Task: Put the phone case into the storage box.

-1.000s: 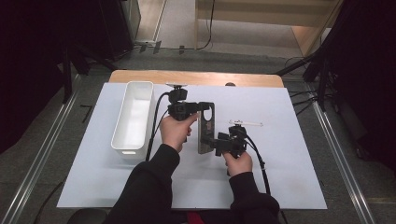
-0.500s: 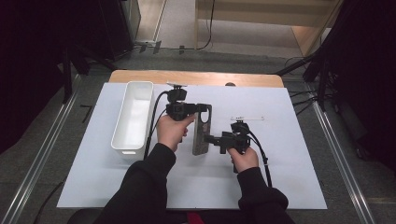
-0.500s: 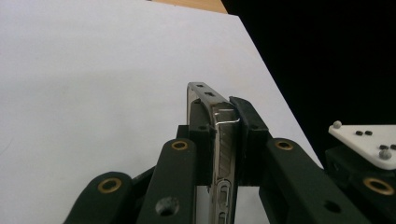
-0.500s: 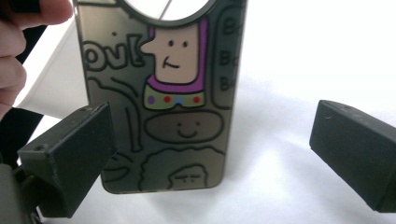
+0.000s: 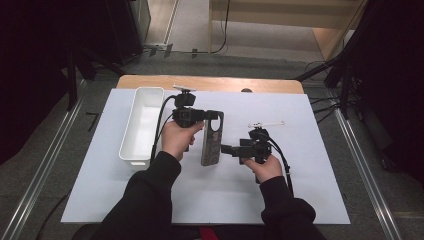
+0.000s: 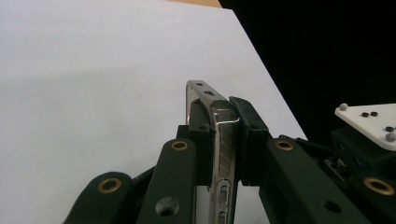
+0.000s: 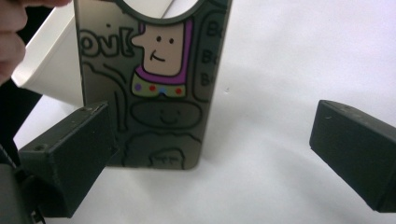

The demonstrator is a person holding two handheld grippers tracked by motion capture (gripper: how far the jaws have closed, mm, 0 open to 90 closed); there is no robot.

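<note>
1. I am holding the phone (image 5: 212,139) in my left gripper (image 5: 214,120). In the left gripper view the jaws are clamped on its two flat faces near one end, with the metal edge (image 6: 223,154) running between the pads.

2. The phone is sitting mid-sheet, its long side running from 12 to 6 o'clock in the high view, with the tray (image 5: 142,125) off at 9 o'clock, well apart from it.

3. What is changing: a second ago the phone was lying more tilted, close against my right gripper (image 5: 226,149). Now it is standing straighter and slightly nearer the tray, and my right hand (image 5: 262,165) has drawn back a little towards 3 o'clock.

4. My right gripper is spread wide, holding nothing. In the right gripper view the two pads (image 7: 70,140) are flanking the lower end of the phone's decorated back (image 7: 159,88), the left pad overlapping the phone's corner. I cannot tell whether it is touching.

5. I am reading this as the handover going one way: the left gripper is now carrying the phone alone, and the right one is either letting go or lining up for a fresh grip on the free end.

6. The tray is sitting empty, so I judge that the placing is not yet done.
</note>
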